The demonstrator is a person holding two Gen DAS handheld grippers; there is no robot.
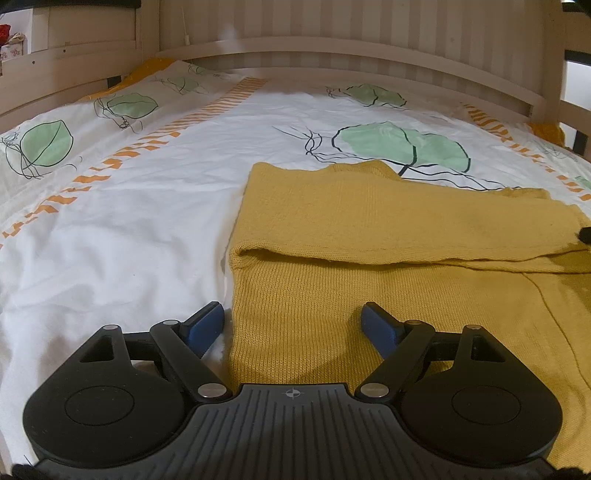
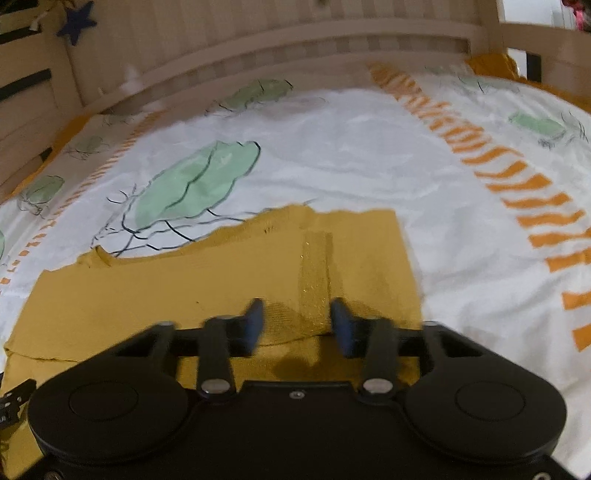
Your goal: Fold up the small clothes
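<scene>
A mustard-yellow knitted sweater [image 1: 388,236] lies flat on the bed, with one part folded across its middle. My left gripper [image 1: 291,321] is open, low over the sweater's left edge near the hem; its left finger is over the bedsheet and its right finger over the knit. The sweater also shows in the right wrist view [image 2: 221,280], which is blurred. My right gripper [image 2: 297,321] is open over the sweater's right part, with a strip of knit standing between its blue fingers; nothing is gripped.
The bed has a white duvet [image 1: 122,229] with green leaf prints and orange striped bands. A wooden slatted bed frame [image 1: 332,55] runs along the far side and the corners. A dark blue star [image 2: 75,22] hangs at the far left in the right wrist view.
</scene>
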